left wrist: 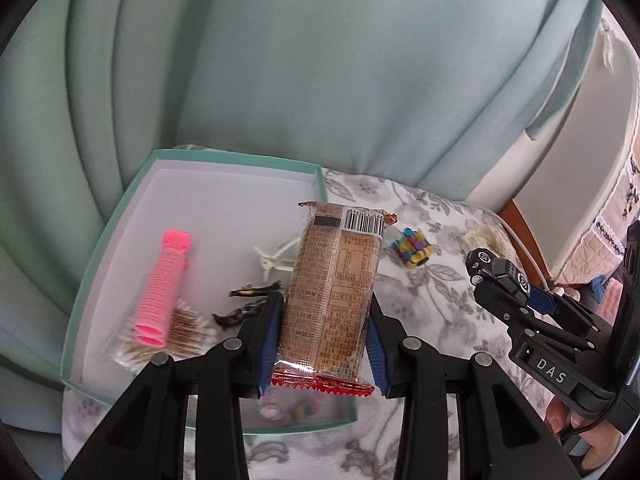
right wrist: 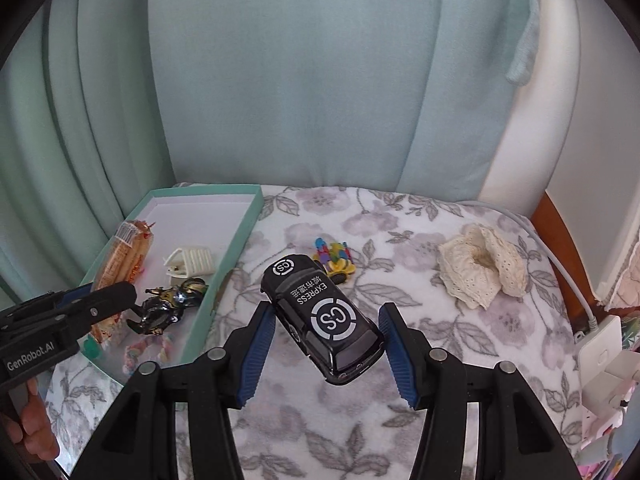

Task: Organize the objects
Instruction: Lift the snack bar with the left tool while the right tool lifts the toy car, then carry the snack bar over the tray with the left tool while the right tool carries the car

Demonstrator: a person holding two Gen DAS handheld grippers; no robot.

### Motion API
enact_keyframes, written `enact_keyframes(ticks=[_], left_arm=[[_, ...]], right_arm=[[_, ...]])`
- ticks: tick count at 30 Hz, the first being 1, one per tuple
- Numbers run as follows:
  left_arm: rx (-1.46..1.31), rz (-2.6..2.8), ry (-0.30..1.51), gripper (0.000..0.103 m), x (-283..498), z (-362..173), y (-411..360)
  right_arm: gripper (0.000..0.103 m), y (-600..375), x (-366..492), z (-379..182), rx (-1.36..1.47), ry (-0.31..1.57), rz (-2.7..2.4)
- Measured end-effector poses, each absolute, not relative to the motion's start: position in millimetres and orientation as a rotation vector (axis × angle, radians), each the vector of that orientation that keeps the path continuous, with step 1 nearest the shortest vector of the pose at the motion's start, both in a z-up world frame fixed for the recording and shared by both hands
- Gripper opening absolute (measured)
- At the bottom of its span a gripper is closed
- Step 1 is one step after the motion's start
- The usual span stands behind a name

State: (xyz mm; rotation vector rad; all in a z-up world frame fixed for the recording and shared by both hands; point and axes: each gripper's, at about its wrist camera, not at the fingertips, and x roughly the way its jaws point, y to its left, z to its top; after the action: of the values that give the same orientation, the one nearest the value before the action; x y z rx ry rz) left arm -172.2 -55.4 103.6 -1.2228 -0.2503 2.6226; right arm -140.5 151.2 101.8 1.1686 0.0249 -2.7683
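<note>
While both tools are loaded, neither item is down yet. Left tool (left wrist: 322, 334) is clamped on the snack packet (left wrist: 334, 288), held above the teal box (left wrist: 86, 280), over its near-right part. Right tool (right wrist: 326, 354) is clamped on the black toy car (right wrist: 320, 314), askew between the pads, over the floral blanket (right wrist: 400, 420), right of the box. Risks: the car twists out since the grip is off-axis; the packet lands on the dark figurine (right wrist: 168, 308) or white hair clip (right wrist: 190, 262); the tools clash near the box edge.
</note>
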Motion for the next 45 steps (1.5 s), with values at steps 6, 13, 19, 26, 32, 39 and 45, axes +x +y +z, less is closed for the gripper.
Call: enact_keyframes(ticks=[6,13,19,26,32,39,45], left_arm=[[-1.233,2.703,-0.323,0.04,-165,103,-107],[-1.255,2.758,-0.384,0.04,-160,98,-149],[-1.29,2.778,-0.421,0.04,-160,87,-174],[-1.326,2.766,-0.428,0.04,-170,77,-184],[-1.362,2.746,-0.4,0.04,-183,65,-181],[-1.39,2.732,-0.362,0.04,-197,57,-179],[-1.41,2.715,-0.343,0.039,-206,54,-175]], right_arm=[[0.057,113,-141,105,1.143,0.073,-2.721],[0.057,72,-145,107,1.122,0.132,-2.667],[0.057,42,-147,104,1.113,0.177,-2.625],[0.057,17,-154,97,1.119,0.202,-2.587],[0.057,2,-164,90,1.129,0.218,-2.558],[0.057,-11,-176,82,1.144,0.225,-2.531],[0.057,-16,-183,76,1.159,0.219,-2.519]])
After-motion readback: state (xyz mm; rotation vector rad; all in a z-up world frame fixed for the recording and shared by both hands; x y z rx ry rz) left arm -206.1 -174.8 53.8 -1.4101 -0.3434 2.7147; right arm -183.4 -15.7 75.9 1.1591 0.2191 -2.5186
